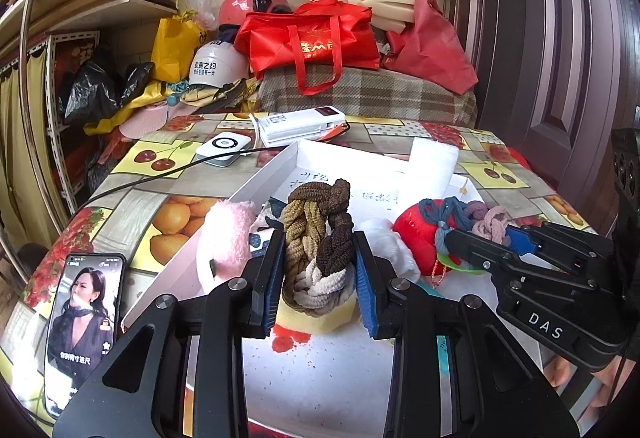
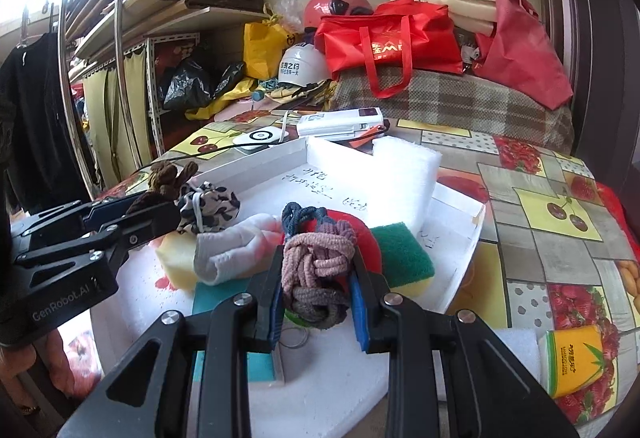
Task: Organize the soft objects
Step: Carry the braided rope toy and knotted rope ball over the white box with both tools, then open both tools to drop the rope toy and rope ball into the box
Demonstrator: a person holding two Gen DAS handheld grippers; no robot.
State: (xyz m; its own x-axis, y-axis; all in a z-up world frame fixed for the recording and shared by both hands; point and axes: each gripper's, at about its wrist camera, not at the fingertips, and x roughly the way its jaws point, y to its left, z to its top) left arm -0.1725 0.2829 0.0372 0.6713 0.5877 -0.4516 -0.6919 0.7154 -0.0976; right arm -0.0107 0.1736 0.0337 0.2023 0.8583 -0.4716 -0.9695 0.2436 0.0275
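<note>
My left gripper (image 1: 318, 270) is shut on a braided hair band in brown, mustard and cream (image 1: 320, 238), held above a yellow sponge (image 1: 316, 314). My right gripper (image 2: 316, 290) is shut on a braided hair band in pink, purple and blue (image 2: 316, 262), held above a red soft toy (image 2: 370, 242). The right gripper also shows in the left wrist view (image 1: 476, 238), and the left gripper in the right wrist view (image 2: 160, 214). A white box lid (image 1: 280, 170) lies behind. A pink plush (image 1: 226, 238), a white sock (image 2: 236, 246) and a green scouring sponge (image 2: 404, 254) lie around.
A phone (image 1: 84, 322) lies at the table's left front. A power bank (image 1: 304, 124) and a white charger (image 1: 224, 148) with a cable sit at the back. A white foam block (image 2: 404, 174) rests on the lid. A yellow tissue pack (image 2: 576, 358) is at the right.
</note>
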